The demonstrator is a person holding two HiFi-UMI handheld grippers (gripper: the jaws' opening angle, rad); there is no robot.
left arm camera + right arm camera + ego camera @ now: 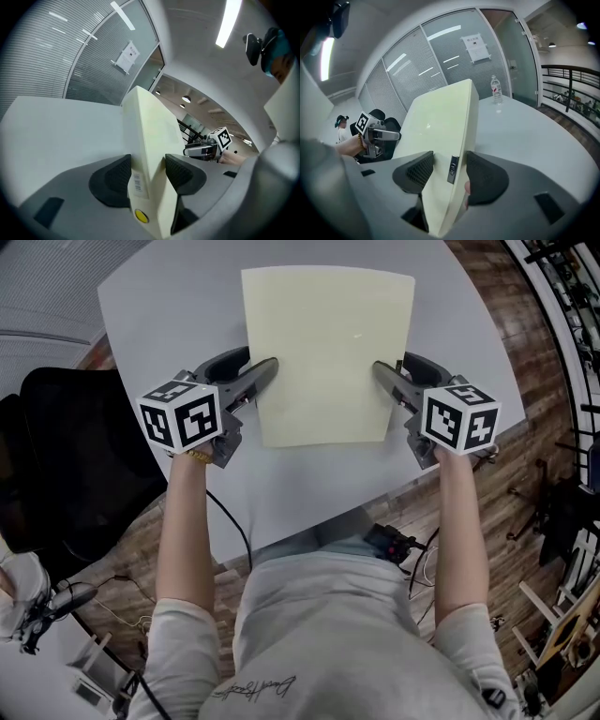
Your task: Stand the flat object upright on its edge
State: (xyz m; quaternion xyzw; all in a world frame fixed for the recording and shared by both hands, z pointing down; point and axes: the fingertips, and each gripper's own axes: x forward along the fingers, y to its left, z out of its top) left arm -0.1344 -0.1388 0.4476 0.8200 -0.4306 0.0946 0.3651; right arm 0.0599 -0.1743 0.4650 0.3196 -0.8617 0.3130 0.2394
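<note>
I pinch the board, seemingly stiff and light, by opposite edges between left gripper and right gripper pads.

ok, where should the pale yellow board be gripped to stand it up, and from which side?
By its two long side edges, toward the near end, one tool from each side. The pale yellow board is thin and wide, so each edge fits between jaws. The left tool and right tool are clamped there, pads on both faces.
</note>
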